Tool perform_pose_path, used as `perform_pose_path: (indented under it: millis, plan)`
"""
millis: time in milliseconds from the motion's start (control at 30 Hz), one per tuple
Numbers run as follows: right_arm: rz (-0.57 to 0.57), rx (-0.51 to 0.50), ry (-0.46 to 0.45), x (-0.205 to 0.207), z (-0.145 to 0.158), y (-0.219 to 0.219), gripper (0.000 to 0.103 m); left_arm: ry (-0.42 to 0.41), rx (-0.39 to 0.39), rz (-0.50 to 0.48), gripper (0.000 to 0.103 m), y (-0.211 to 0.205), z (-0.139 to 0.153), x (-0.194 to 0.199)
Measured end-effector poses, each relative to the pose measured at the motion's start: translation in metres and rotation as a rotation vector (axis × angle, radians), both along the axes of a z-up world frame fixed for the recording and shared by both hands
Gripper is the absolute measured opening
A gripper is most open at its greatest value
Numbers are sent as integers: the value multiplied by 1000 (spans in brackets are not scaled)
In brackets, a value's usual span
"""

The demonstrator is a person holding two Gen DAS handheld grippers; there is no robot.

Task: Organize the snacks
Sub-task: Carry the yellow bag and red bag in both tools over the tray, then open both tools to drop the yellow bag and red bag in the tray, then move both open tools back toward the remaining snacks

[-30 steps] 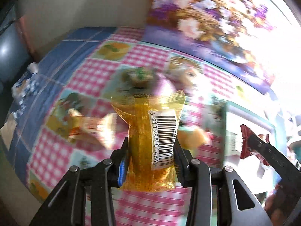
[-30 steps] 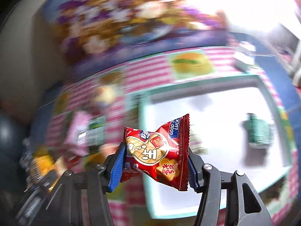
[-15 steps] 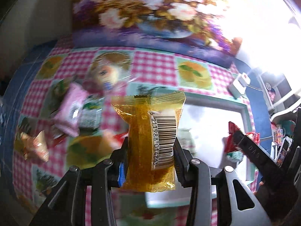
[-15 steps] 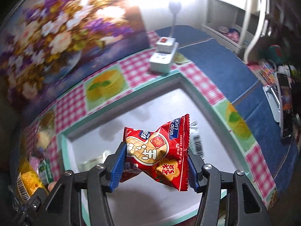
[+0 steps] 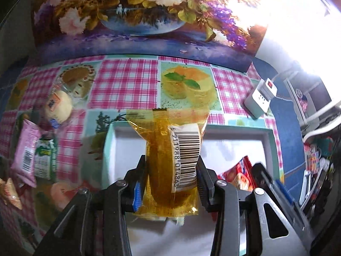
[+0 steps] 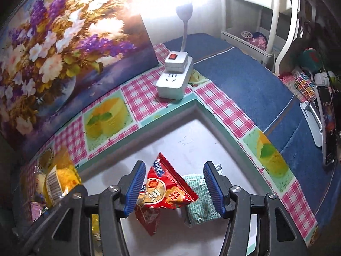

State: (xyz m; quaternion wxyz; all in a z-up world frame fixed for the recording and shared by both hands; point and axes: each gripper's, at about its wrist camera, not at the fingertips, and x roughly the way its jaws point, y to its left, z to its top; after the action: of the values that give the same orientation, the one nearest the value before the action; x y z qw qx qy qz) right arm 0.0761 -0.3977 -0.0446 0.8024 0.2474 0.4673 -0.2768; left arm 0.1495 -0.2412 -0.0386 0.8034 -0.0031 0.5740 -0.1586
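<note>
I see the yellow snack pack (image 5: 168,166) pinched upright in my left gripper (image 5: 169,183), whose jaws are easing apart, above the near left of the white tray (image 5: 267,137). My right gripper (image 6: 174,188) stands wide, the red peanut bag (image 6: 164,194) tilted loose between its pads over the tray beside a green packet (image 6: 199,200).

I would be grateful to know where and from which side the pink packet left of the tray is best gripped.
From above, by its crimped top end, I think. The pink packet lies flat on the tablecloth, so no side approach gets under it, and the green packet sits against its right long edge, leaving little room for a finger there.
</note>
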Motion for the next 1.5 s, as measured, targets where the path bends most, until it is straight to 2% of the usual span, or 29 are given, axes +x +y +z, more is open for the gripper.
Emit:
perform_pose_path:
  millis: [33,100,167,267,433,467,500,533,633,667,800,933,1100,1300,1500]
  plan:
    - [-6,3,8,0,-2,-1,61,8,-7,8,48,0,-3,2]
    - [-21,3,28,-1,-5,-2,61,23,-11,18,61,1,-9,3]
    - [-30,1,46,-1,-8,-3,61,33,-5,24,67,4,-12,3]
    - [-24,11,52,-2,-9,-3,61,38,-13,49,72,11,-11,4]
    - [2,-22,47,-4,5,4,62,21,-35,85,87,32,7,2]
    - [13,-31,39,-5,10,7,64,6,-33,97,93,37,12,2]
    - [25,-41,30,-6,14,11,70,-14,-24,117,95,45,16,2]
    - [34,-46,23,-6,18,14,77,-25,-16,130,95,51,19,0]
    - [74,-47,3,-7,24,26,83,-57,33,167,96,70,25,-5]
    - [89,-38,0,-8,25,30,85,-70,64,179,100,77,27,-7]
    - [152,-53,-16,-9,23,51,103,-115,153,220,102,98,32,-12]
    - [225,-62,-22,-6,21,72,103,-150,226,246,102,117,34,-20]
    - [285,-44,-40,-7,21,93,103,-133,225,285,102,146,34,-32]
    - [322,-55,-61,-10,30,114,103,-195,287,303,102,174,45,-52]
    - [382,-28,-90,-11,36,137,103,-196,252,392,102,215,51,-60]
